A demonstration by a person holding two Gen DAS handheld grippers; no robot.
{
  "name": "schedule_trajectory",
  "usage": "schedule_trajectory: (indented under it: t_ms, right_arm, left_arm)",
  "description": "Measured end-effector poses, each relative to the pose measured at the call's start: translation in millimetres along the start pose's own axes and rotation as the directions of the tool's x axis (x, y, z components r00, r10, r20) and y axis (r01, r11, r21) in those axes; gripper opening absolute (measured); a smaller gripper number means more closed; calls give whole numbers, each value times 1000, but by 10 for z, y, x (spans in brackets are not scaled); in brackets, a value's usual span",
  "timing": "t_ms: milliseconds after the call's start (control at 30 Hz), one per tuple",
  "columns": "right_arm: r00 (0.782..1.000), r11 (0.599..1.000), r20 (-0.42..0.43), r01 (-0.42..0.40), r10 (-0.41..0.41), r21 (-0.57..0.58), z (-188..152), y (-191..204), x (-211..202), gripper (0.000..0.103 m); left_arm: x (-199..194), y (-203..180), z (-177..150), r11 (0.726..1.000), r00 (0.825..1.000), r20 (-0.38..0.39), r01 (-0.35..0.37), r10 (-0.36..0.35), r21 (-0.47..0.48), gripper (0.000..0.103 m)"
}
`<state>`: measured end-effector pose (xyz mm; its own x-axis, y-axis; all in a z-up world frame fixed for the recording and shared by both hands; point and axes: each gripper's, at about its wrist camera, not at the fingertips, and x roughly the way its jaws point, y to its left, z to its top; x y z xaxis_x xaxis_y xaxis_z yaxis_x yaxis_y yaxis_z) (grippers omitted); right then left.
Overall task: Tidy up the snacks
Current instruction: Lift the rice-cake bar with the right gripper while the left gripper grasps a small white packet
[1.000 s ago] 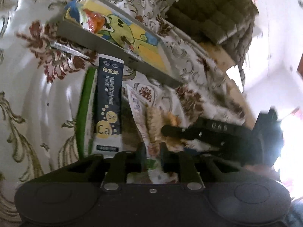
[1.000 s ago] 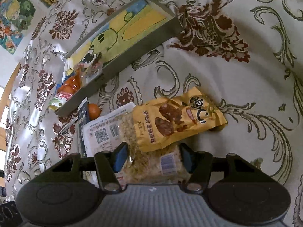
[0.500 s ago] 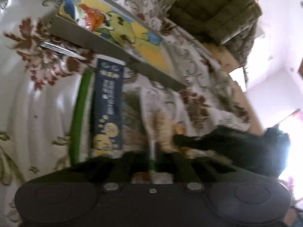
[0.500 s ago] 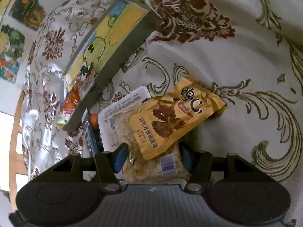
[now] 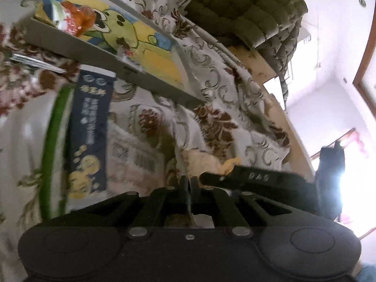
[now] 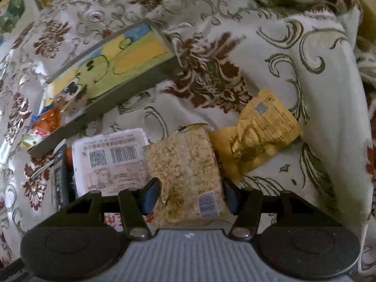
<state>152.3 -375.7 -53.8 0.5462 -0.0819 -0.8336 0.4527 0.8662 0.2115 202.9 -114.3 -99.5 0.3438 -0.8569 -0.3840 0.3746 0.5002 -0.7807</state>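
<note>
The right claw (image 6: 189,193) stands wide apart around the near end of the oat bar (image 6: 185,171), a finger on either side of the clear wrapper; whether the pads actually touch it I cannot tell. It looks lined up to close on that end, since the bar lies lengthwise toward the claw and offers its narrow width.

The left claw (image 5: 188,183) is clenched tight, its two fingers pressed together. A thin strip of wrapper seems to sit between them, though the blur hides what it belongs to. The other claw's black finger crosses just beyond it.

The snacks lie bunched on the floral cloth (image 6: 305,70) that covers the counter. Just left of the oat bar, touching it, is a white packet (image 6: 110,159) lying barcode up. Left of that, a dark blue sachet (image 5: 90,131) runs lengthwise, with a green-edged pack (image 5: 52,141) at its far side. To the right of the oat bar, the crumpled yellow pouch (image 6: 256,134) lies back side up, its corner against the bar.

Farther off sits the shallow cartoon tray (image 6: 131,87), the likely home for everything. One orange snack (image 5: 78,20) already rests in its left end; the rest of the tray is bare. Most of the sorting appears undone.
</note>
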Motion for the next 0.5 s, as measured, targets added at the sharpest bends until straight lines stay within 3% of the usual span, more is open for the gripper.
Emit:
schedule_trajectory:
  t_ms: [133, 200, 267, 367, 500]
  right_arm:
    - [1000, 999, -4, 19, -19, -28, 37, -37, 32, 61]
    - [1000, 1000, -12, 9, -9, -9, 38, -80, 40, 61]
    - [1000, 1000, -16, -1, 2, 10, 61, -108, 48, 62]
    - [1000, 1000, -18, -5, 6, 14, 80, -105, 79, 62]
    - [1000, 1000, -20, -18, 18, 20, 93, -97, 92, 62]
  left_arm:
    - [157, -98, 143, 998, 998, -6, 64, -64, -5, 5]
    - [281, -202, 192, 997, 998, -31, 64, -63, 33, 14]
    - [415, -321, 233, 995, 998, -62, 10, -4, 98, 21]
    - [550, -455, 282, 980, 991, -84, -89, 105, 179, 24]
    - [628, -468, 331, 964, 975, -104, -170, 194, 204, 27]
